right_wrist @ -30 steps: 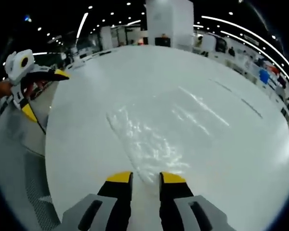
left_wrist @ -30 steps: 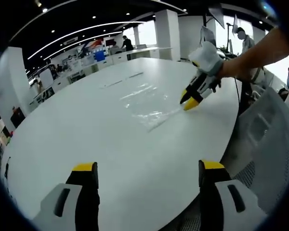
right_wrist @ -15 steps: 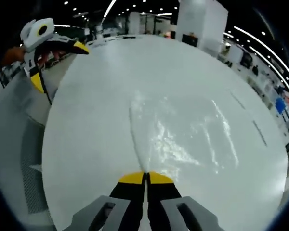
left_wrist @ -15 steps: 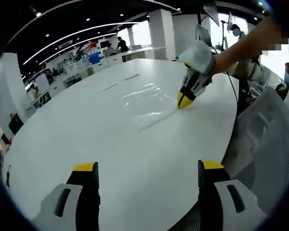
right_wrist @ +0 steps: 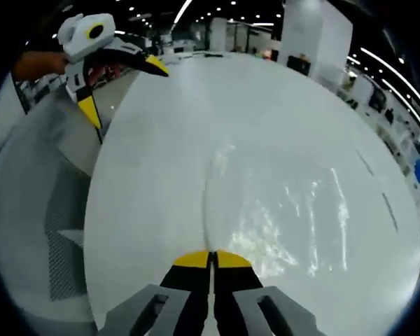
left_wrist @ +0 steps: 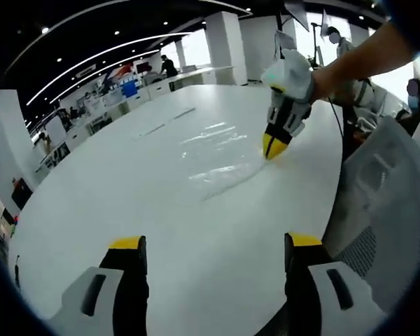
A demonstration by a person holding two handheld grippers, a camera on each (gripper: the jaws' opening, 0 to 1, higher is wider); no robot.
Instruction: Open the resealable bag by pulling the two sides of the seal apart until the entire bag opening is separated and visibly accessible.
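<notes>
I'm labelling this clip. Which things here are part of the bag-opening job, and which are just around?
Part of the job:
- clear bag, flat on the table
- right gripper, jaws shut at the bag's edge
- left gripper, jaws open, short of the bag

Just around:
- white table
- mesh chair
- desks and people in the background

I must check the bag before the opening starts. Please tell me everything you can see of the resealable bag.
The resealable bag is clear, thin, glossy plastic, hard to tell from the white table it lies flat on; mostly glare and wrinkles reveal it. One long straight edge, probably the seal, runs toward the right tool. That tool's jaws are shut at the bag's corner and seem to pinch it. The left tool is open and apart from it. Whether the seal is parted cannot be told.
</notes>
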